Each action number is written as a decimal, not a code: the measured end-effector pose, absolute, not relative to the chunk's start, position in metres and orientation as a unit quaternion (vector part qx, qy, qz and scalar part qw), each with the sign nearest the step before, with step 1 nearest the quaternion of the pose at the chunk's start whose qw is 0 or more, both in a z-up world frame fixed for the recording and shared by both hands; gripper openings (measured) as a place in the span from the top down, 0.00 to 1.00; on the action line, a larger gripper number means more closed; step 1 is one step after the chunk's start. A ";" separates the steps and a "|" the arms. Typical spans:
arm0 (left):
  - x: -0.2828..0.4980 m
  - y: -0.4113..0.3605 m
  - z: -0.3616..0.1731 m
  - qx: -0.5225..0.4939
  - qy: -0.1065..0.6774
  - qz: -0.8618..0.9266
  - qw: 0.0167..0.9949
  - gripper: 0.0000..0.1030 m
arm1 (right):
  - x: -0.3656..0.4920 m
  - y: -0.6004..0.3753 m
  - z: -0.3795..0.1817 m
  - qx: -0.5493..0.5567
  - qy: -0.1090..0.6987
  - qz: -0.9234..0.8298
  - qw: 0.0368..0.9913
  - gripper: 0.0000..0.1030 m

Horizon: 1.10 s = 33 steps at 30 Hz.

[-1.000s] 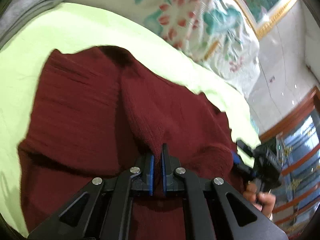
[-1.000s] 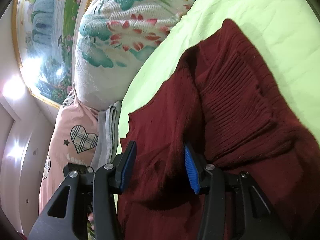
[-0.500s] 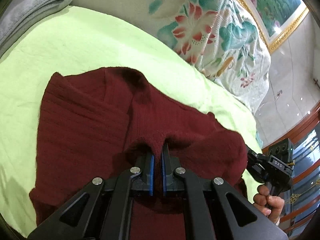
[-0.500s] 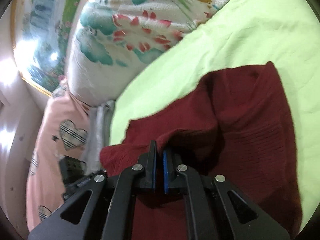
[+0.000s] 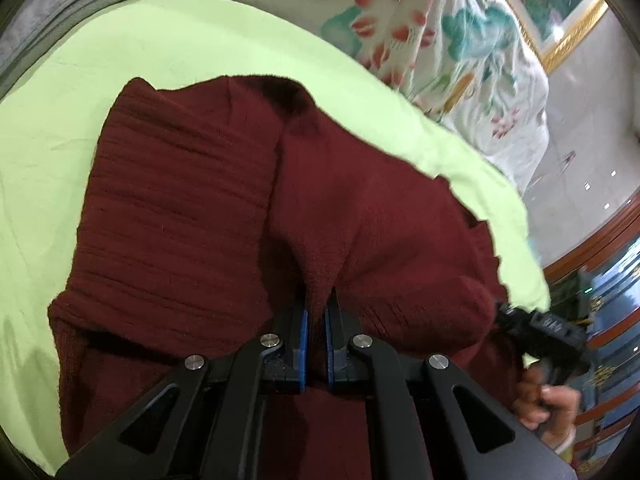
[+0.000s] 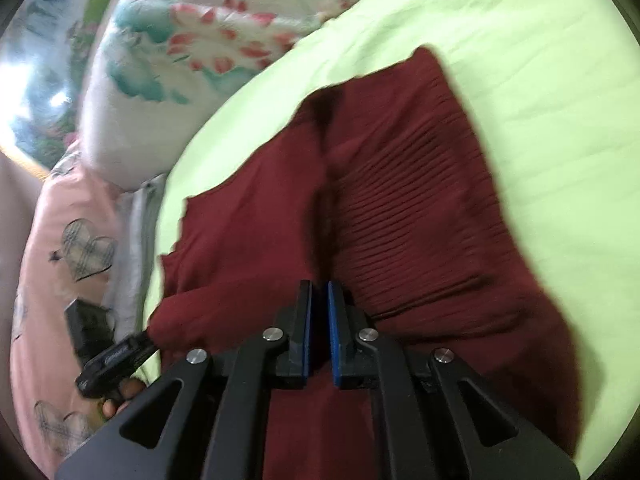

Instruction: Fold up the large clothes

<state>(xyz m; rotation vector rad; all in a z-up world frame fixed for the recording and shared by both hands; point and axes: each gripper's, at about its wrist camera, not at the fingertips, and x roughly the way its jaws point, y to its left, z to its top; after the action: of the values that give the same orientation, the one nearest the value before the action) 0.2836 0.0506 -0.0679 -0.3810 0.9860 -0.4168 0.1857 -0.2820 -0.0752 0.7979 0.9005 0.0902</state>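
Left wrist view: the left hand-held gripper (image 5: 316,312) is closed to a narrow slit on a raised pleat of the dark red knitted sweater (image 5: 192,216), which lies spread on the lime-green bed sheet (image 5: 120,48). The pinched fold rises from the sweater's near part; its ribbed panel lies flat on the far left of that fold. Beyond the sweater's right edge a person's hand (image 5: 548,404) carries the other gripper's black body. A floral quilt (image 5: 440,40) and folded grey cloth (image 5: 60,4) lie past the sweater's far edge.

Right wrist view: the right hand-held gripper (image 6: 319,304) has its jaws easing slightly apart, yet they stand almost together with red knit between the blue pads (image 6: 307,320). The ribbed panel lies to the right of this pinch, the plain knit to its left, all on the sheet. A pink heart-print pillow (image 6: 80,240) sits beyond the sweater's left edge.

Step in hand, as judged: both grips are taken on the near part, ready for a fold. The next move calls for lifting both pinches together, evenly, and carrying them over toward the sweater's far edge without the right grip slipping
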 end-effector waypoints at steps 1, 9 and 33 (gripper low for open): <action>0.282 0.050 -0.069 -0.180 0.467 -0.197 0.843 0.95 | 0.182 -0.283 -0.068 0.376 0.412 0.033 0.830 0.90; 0.281 0.046 -0.070 -0.187 0.469 -0.189 0.842 0.94 | 0.200 -0.188 -0.039 0.282 0.410 0.179 0.849 0.90; 0.125 0.159 -0.051 -0.210 0.447 -0.080 0.866 0.62 | 0.048 -0.262 -0.053 0.336 0.416 0.042 0.844 0.72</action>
<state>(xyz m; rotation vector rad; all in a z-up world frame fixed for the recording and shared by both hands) 0.1246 0.1589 -0.0513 -0.4398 0.9368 -0.1669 0.0478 -0.2623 -0.0531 0.7097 0.8784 0.0881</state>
